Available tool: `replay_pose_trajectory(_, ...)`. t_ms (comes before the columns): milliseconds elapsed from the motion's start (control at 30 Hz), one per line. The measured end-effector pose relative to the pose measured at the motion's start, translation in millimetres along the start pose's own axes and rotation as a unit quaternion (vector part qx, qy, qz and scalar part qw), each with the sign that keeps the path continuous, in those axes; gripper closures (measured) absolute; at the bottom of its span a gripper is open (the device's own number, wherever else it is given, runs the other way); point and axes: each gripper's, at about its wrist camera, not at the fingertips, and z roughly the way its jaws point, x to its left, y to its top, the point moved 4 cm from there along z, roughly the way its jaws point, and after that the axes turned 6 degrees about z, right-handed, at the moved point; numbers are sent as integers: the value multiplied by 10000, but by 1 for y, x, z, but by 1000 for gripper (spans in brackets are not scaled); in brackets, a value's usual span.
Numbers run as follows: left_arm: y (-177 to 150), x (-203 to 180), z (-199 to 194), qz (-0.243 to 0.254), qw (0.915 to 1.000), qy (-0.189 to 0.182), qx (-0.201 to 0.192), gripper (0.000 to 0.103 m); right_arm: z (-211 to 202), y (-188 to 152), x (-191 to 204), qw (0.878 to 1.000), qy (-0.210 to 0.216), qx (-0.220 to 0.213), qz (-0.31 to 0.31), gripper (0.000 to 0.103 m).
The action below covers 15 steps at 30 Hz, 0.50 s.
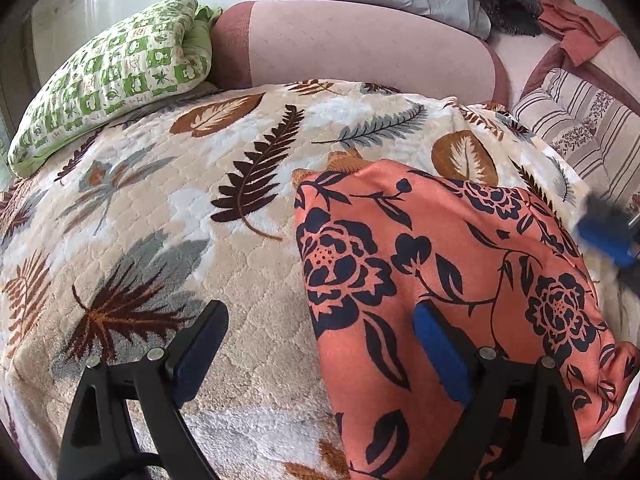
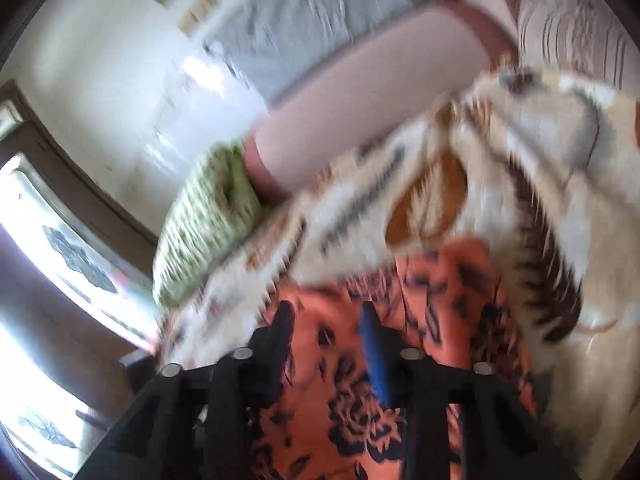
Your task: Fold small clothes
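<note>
— Where is the garment?

— The orange cloth with dark flowers [image 1: 440, 280] lies flat on the leaf-pattern blanket [image 1: 180, 200], in the lower right part of the left wrist view. In the right wrist view it fills the lower middle, under the tool.

— And the left gripper [image 1: 320, 356]?

— Its jaws stand wide apart. One finger is above the blanket, the other with the blue pad above the cloth near its left edge. Nothing is held between them.

— The right gripper [image 2: 328, 344]?

— This picture is blurred. The jaws are at a narrow gap, and the orange cloth shows between and behind them. Whether the pads press on the cloth, I cannot tell.

— What is around?

— A green checked pillow [image 1: 112, 76] at upper left, a pink bolster [image 1: 360, 52] behind the blanket, a striped cushion [image 1: 580, 128] at right.
</note>
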Motion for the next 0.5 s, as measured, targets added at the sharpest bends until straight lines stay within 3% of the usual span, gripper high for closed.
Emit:
replay_pose_trajectory(67,0,-1,-1,41,10000,2,-10,9,24,-9,-17,9970,-507,517,261,70)
replay_pose_trajectory(100,-1,-1,0,51,10000,-10,9,9,34,-13,-36,9921,-837,804,476,87)
replay_pose_trajectory(133,-2,-2,1,42,10000,-13,4,9,38,-13,-46,9899,-884,864,691,92)
replay_pose_trajectory(267,-3,-2,2,29,10000,-21,-15,9,37,-7,-64,9861,-342,963,1313,92)
replay_pose_trajectory(500,-13,4,-21,-121,9996,-244,70,9,25,-10,-52,9913,-361,795,981,88)
